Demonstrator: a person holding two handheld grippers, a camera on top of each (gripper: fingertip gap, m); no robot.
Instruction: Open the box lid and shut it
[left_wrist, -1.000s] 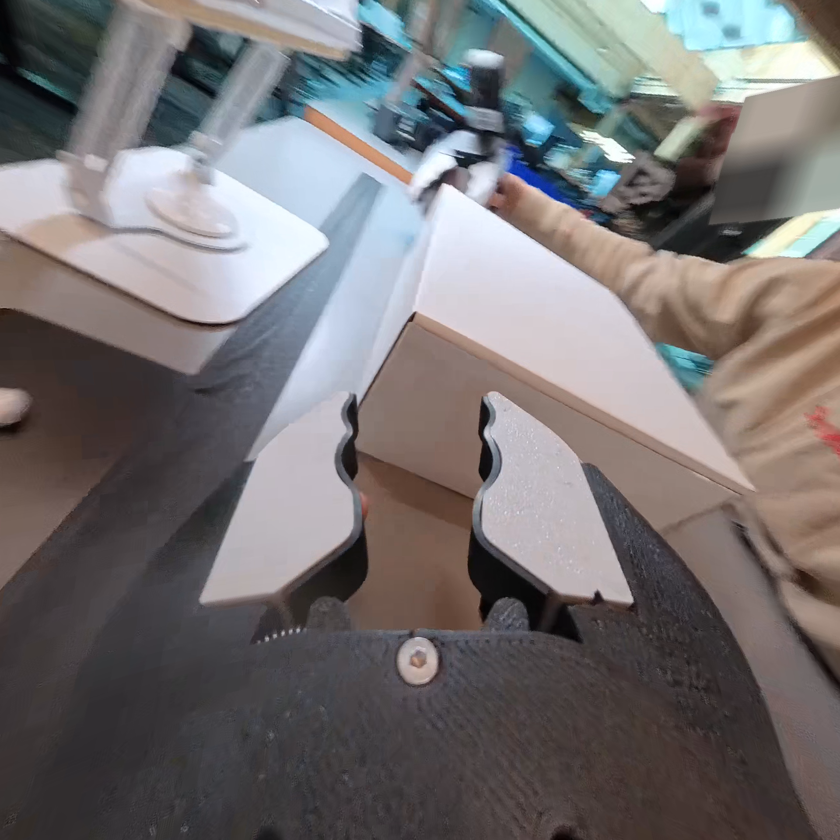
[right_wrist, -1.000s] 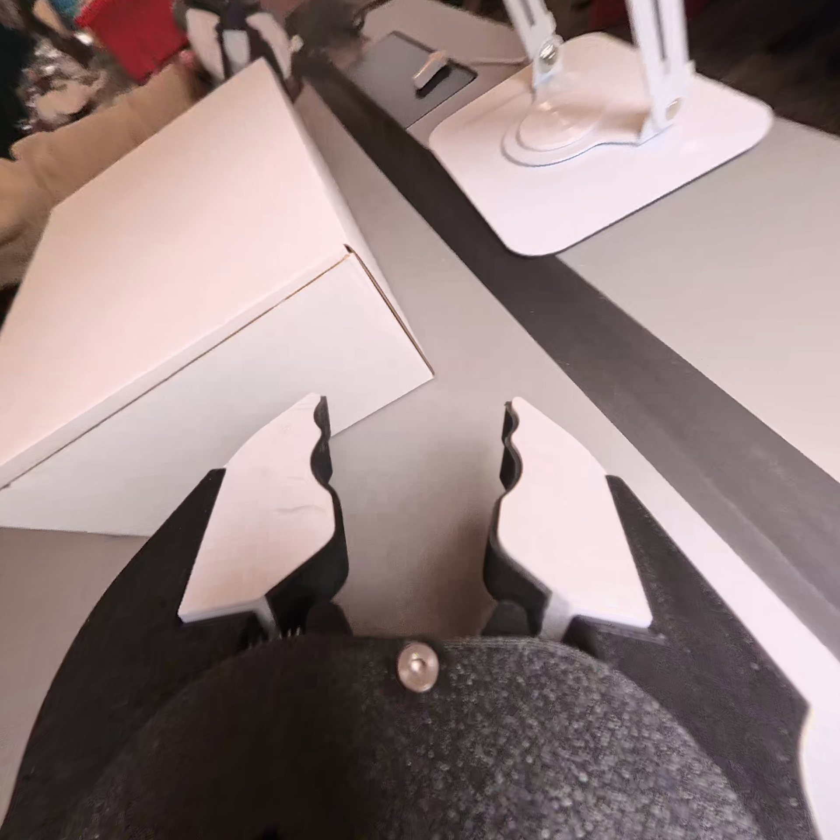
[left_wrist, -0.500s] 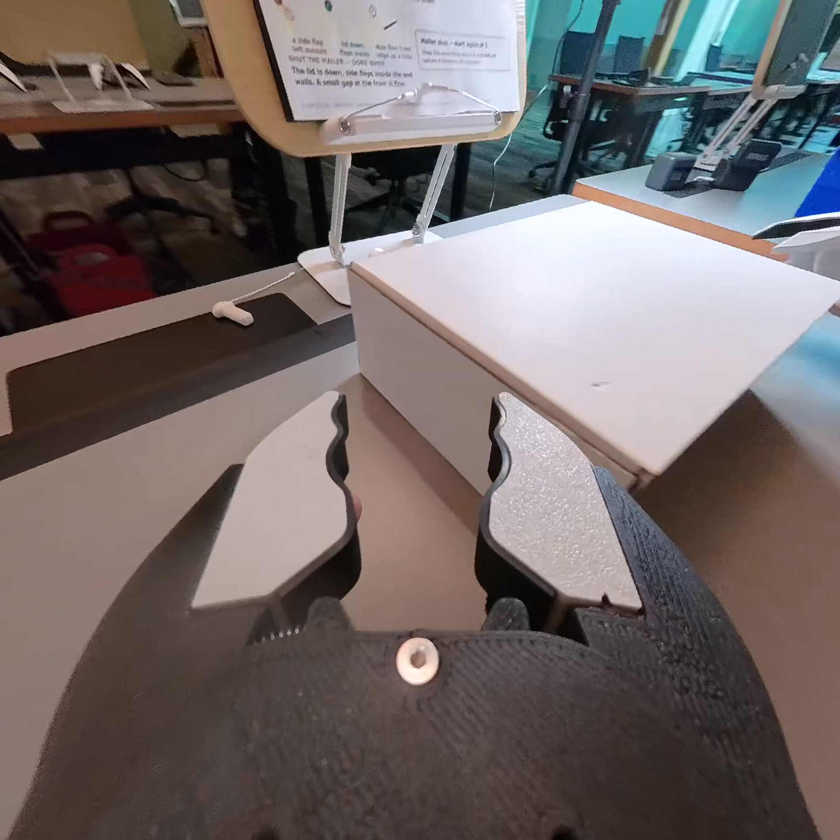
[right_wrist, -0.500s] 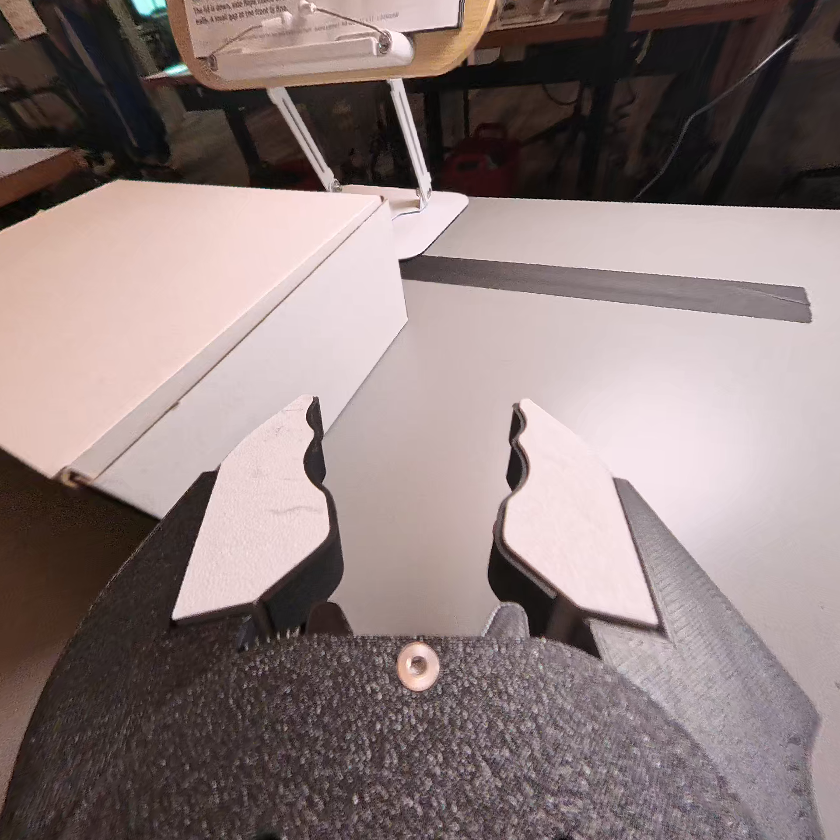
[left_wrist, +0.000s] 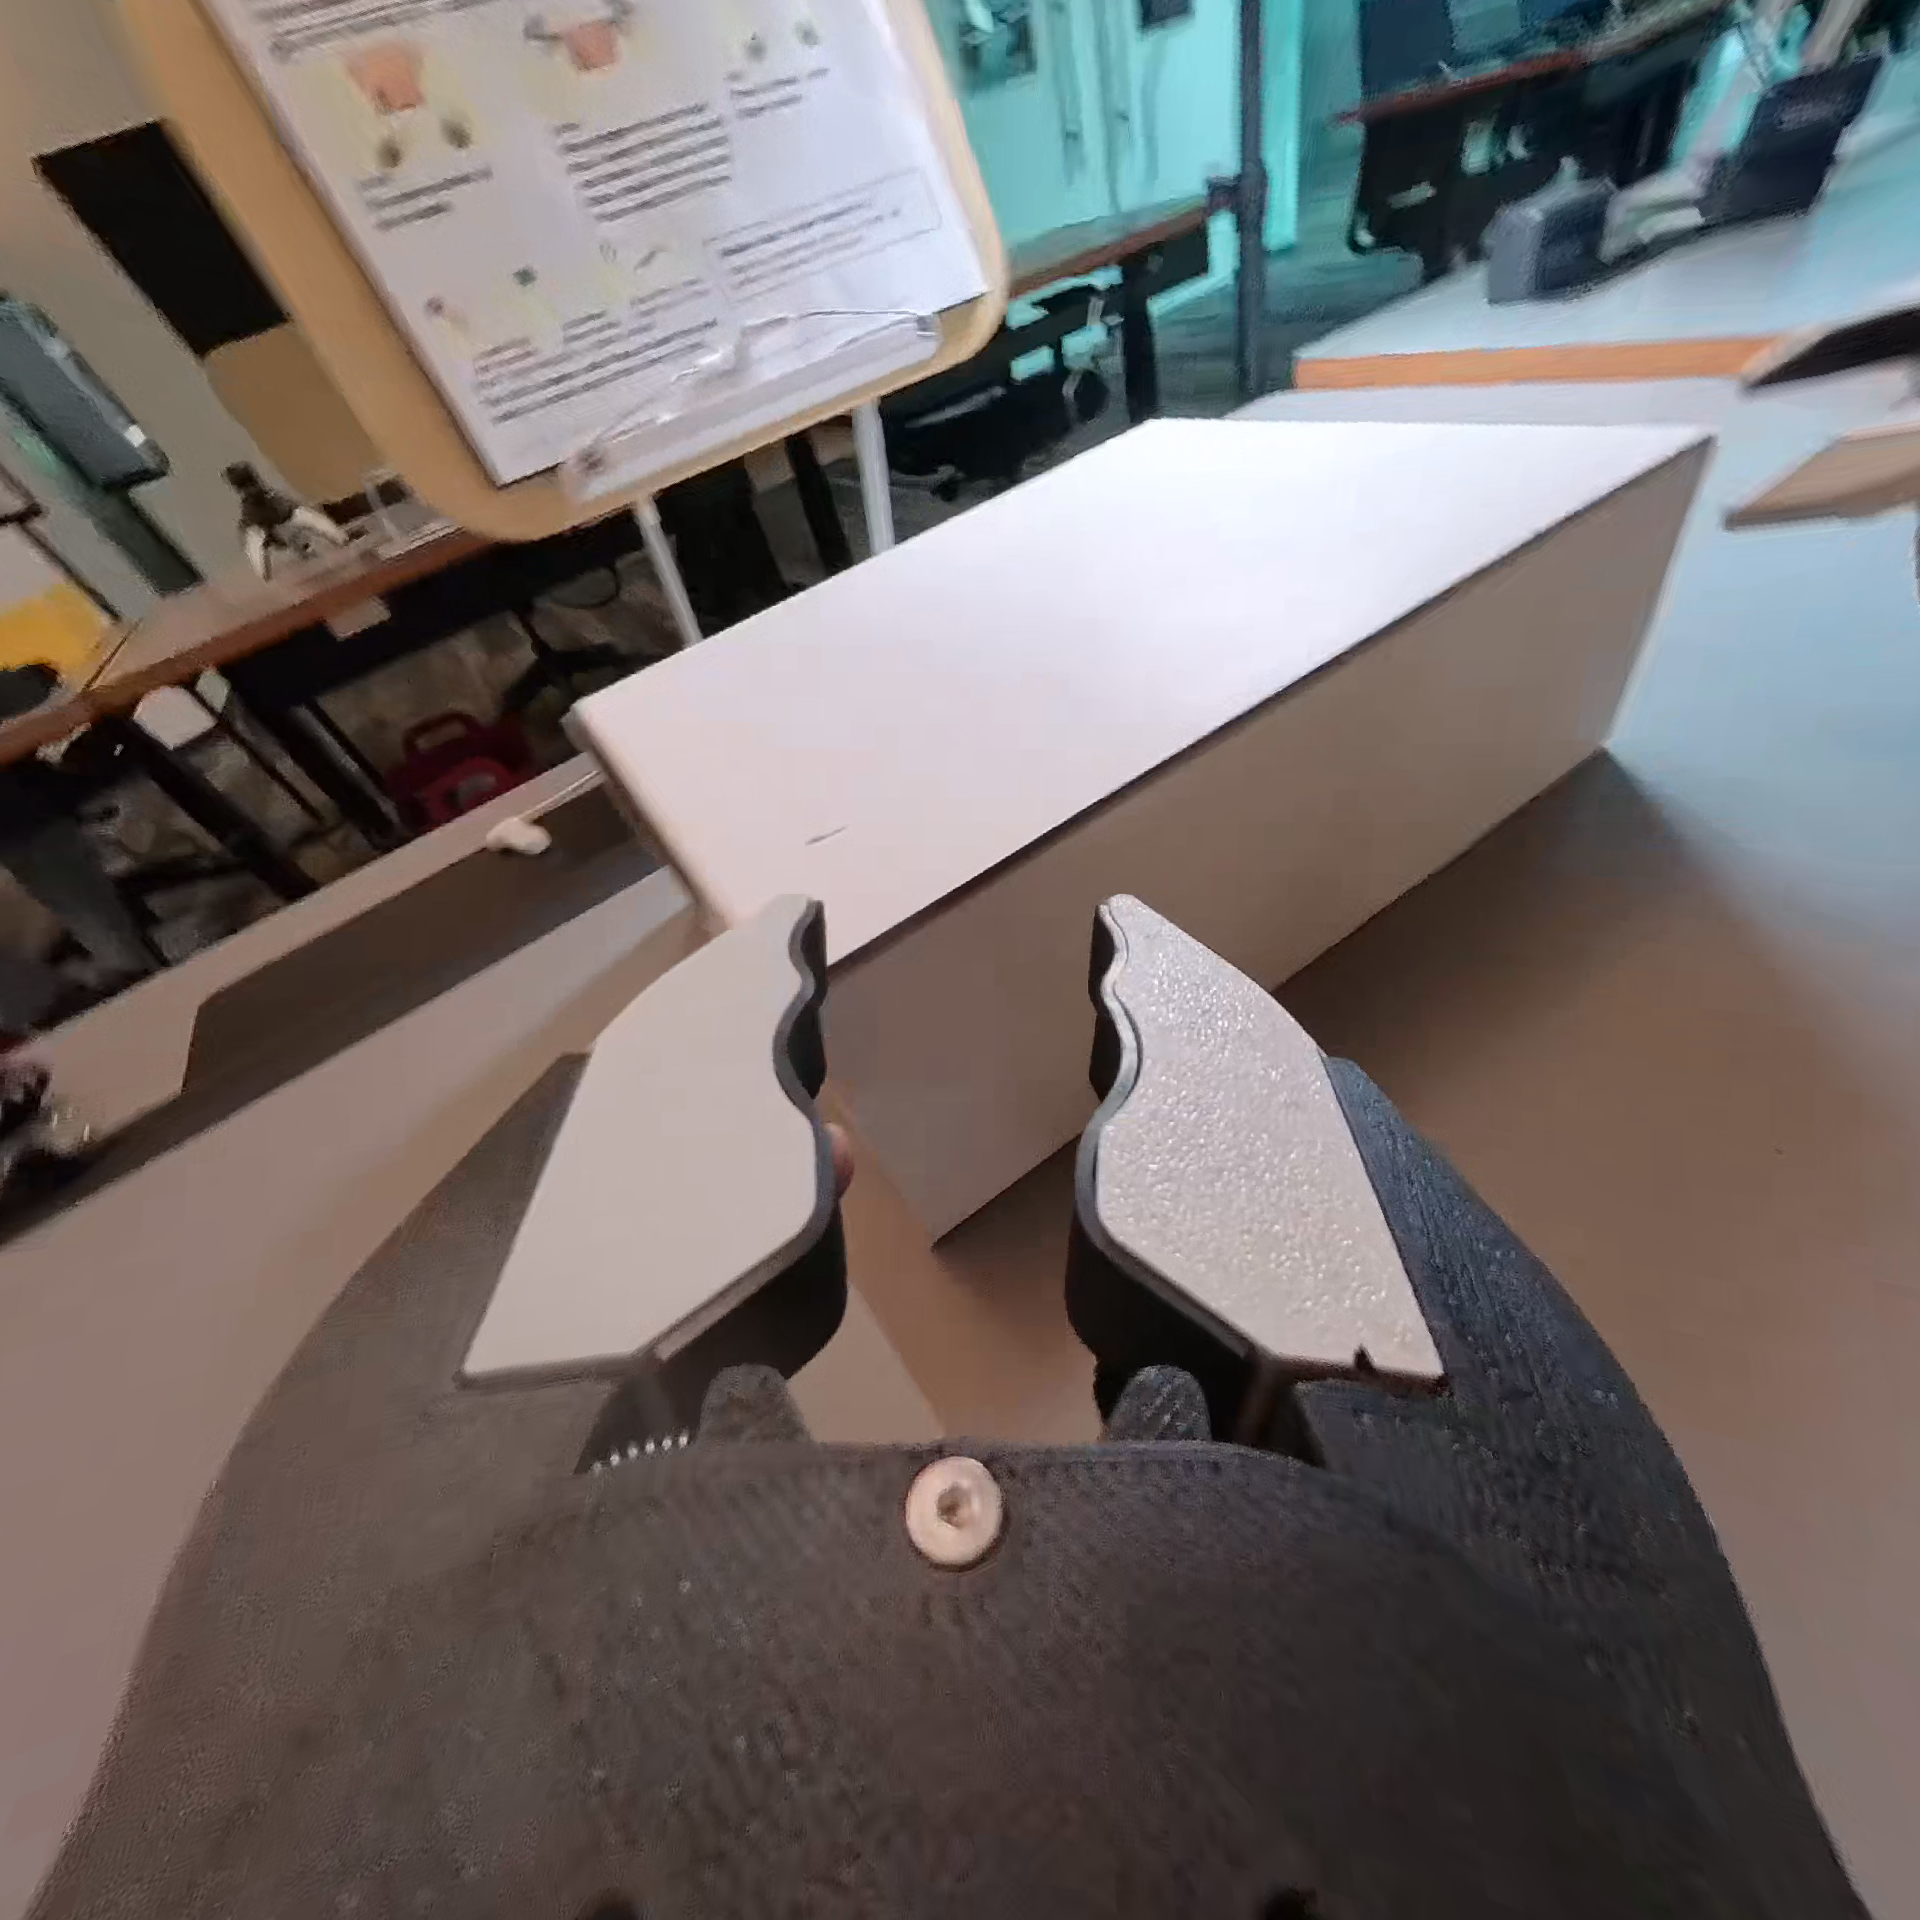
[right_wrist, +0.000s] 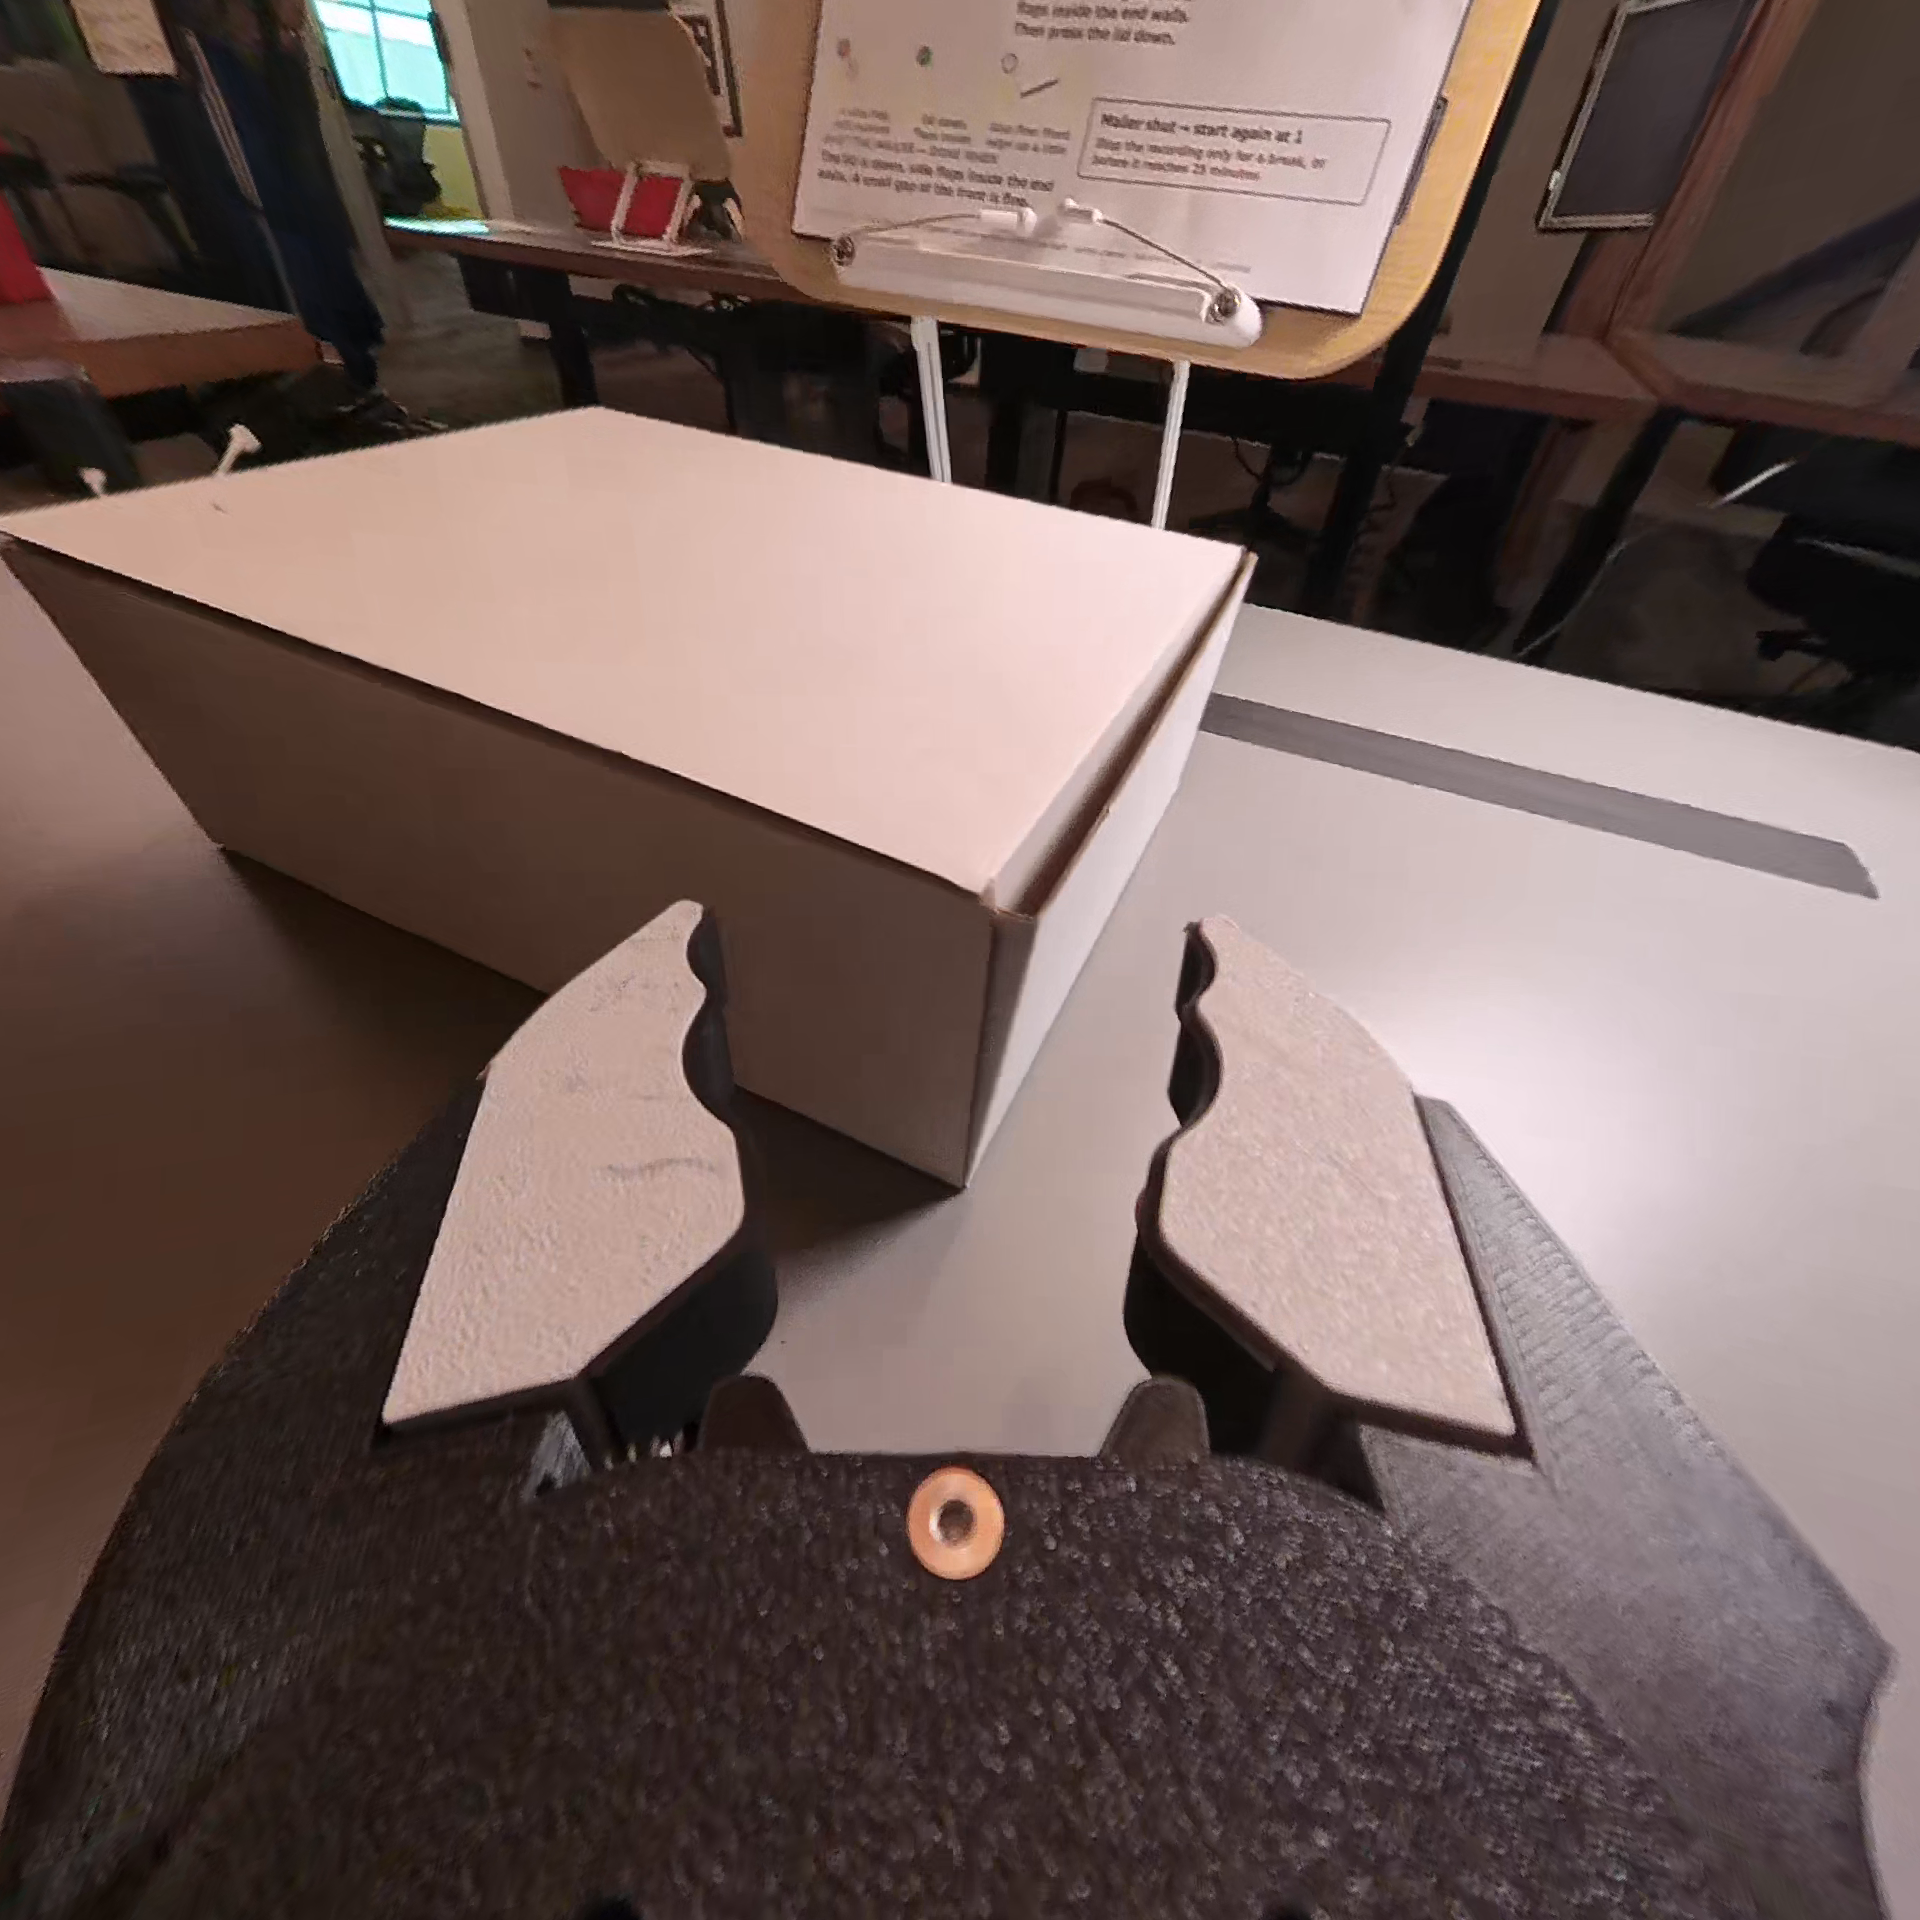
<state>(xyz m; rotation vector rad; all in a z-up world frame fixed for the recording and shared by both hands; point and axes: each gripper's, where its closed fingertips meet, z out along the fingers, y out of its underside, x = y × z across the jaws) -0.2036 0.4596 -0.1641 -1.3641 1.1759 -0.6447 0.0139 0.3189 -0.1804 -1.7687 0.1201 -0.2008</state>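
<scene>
A white cardboard box (right_wrist: 665, 665) sits on a pale grey surface (right_wrist: 1455, 1039) with its lid (left_wrist: 1091, 665) down flat. A thin gap shows along the lid's edge at one short end, seen from the right wrist view.

The left tongs (left_wrist: 956, 977) are held low in front of one corner of the box, with a wide space between the two grey fingers and nothing between them. The box's near corner lies just beyond that space, close to the fingertips but not touching them as far as I can tell. From here the box stretches away up and to the right.

The right tongs (right_wrist: 945, 977) are at another corner of the box, also spread wide and holding nothing. That corner of the box points into the gap between the fingers, slightly nearer the left finger. The box runs away to the left, and bare surface lies to the right.

A dark strip (right_wrist: 1538, 790) runs across the surface beyond the box. Behind the box stands a tan clipboard stand (right_wrist: 1382, 312) on thin white legs, carrying a printed sheet of paper (right_wrist: 1122, 125). Other tables and dark furniture fill the room farther back, somewhat blurred.
</scene>
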